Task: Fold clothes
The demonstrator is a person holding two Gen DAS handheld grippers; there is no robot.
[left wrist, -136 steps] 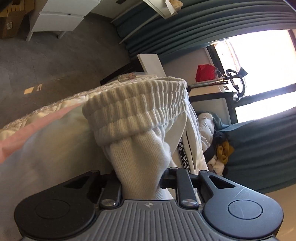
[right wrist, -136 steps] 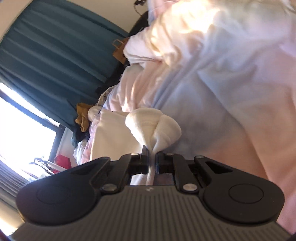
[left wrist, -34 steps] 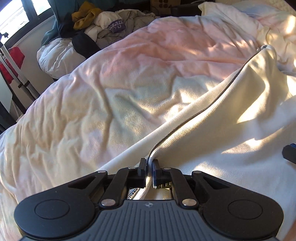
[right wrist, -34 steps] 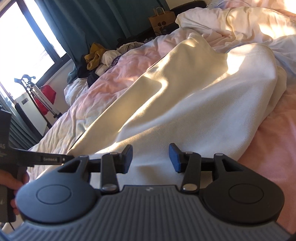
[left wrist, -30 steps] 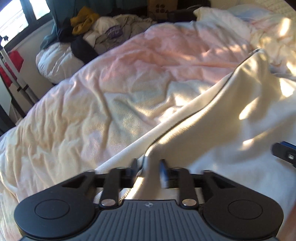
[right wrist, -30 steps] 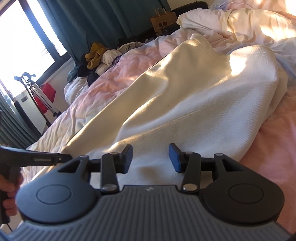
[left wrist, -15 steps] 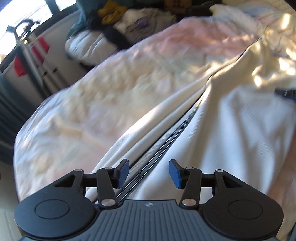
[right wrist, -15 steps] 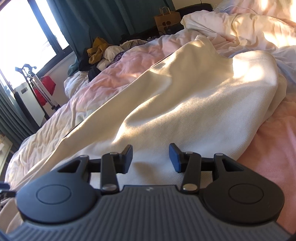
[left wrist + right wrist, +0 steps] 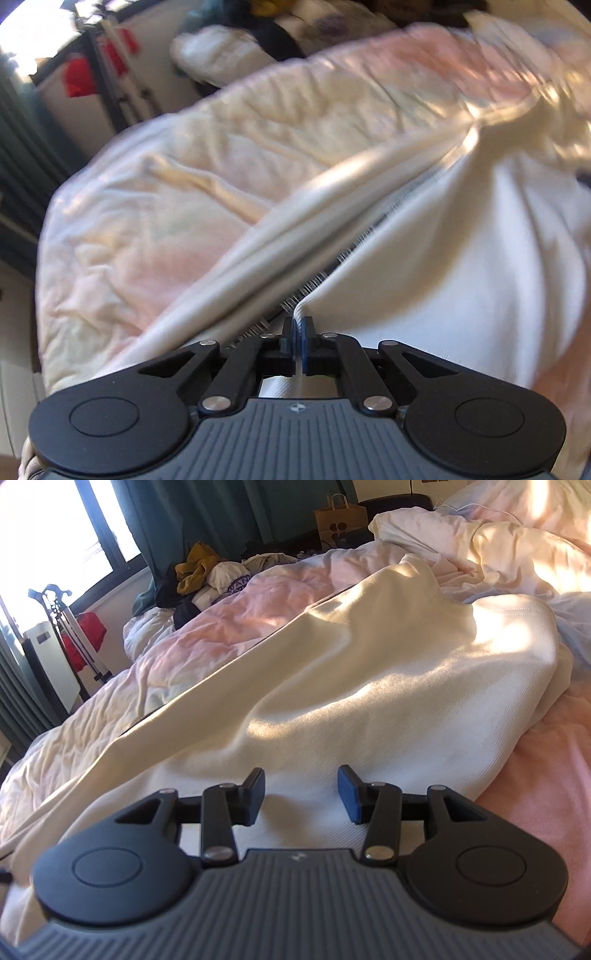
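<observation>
Cream-white knit trousers [image 9: 369, 686] lie stretched out lengthwise on the pink and cream duvet [image 9: 229, 616]. In the left wrist view the trousers [image 9: 461, 258] show a dark striped side band along their edge. My left gripper [image 9: 297, 328] is shut on that edge of the fabric next to the band, and the cloth rises in a small peak into the jaws. My right gripper [image 9: 301, 790] is open and empty, hovering just over the near part of the trousers, its fingertips [image 9: 255, 786] apart from the cloth.
A pile of loose clothes [image 9: 207, 576] lies at the far corner of the bed. A brown paper bag [image 9: 340, 520] stands behind it. A stand with a red bag [image 9: 81, 635] is by the window at left. The duvet [image 9: 184, 192] falls off at the left bed edge.
My left gripper let go of the trousers, moved back along them toward the striped side band, and has now shut on the fabric edge there. My right gripper stays open over the trousers.
</observation>
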